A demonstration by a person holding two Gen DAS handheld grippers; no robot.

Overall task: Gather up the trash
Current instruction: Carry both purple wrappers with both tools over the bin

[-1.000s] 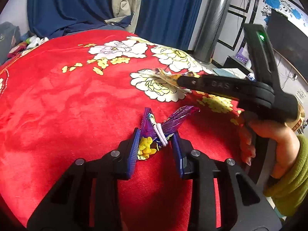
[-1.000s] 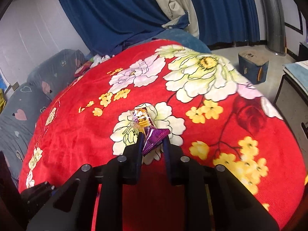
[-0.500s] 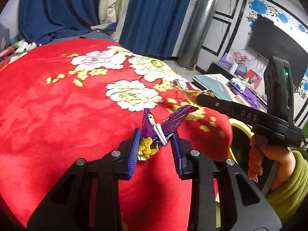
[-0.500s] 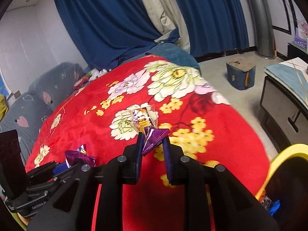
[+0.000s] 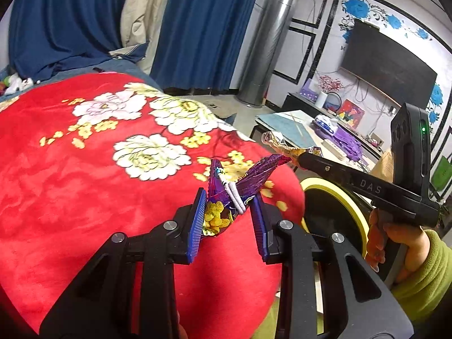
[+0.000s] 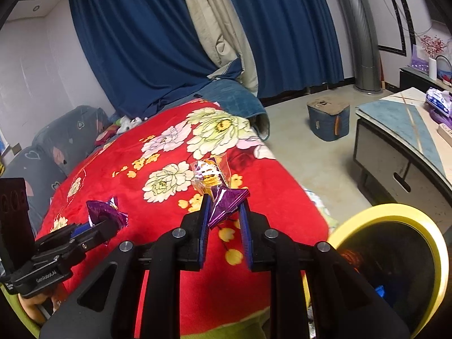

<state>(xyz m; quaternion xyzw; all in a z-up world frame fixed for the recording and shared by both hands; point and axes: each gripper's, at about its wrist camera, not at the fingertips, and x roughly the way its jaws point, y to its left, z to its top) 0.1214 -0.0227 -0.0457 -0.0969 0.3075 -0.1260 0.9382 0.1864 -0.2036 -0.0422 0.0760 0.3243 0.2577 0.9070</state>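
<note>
Spreading across most of both views, a red blanket (image 5: 84, 197) printed with white and yellow flowers covers the bed, and both grippers hang above its near right edge. Just past that edge stands a bin with a yellow rim (image 6: 395, 212); its dark inside holds something orange-red and a small blue scrap, though the interior is too dim to name them. Beyond the bin sits a low table with a blue-grey top (image 6: 401, 118). The left gripper (image 5: 228, 212) points forward over the blanket's right edge, its blue-padded fingers clamped on a purple snack wrapper (image 5: 240, 186) that shows yellow puffs and a white band; the wrapper stands up out of the fingertips, clear of the blanket. The right gripper (image 6: 224, 220) is held level just to the right, nearer the bin, by a hand (image 5: 395, 240) in a green sleeve that grips its handle from below. Its fingers are closed on a second purple wrapper (image 6: 226, 200) with a clear crinkled end carrying orange print, raised above the blanket's right edge beside the bin's rim.
</note>
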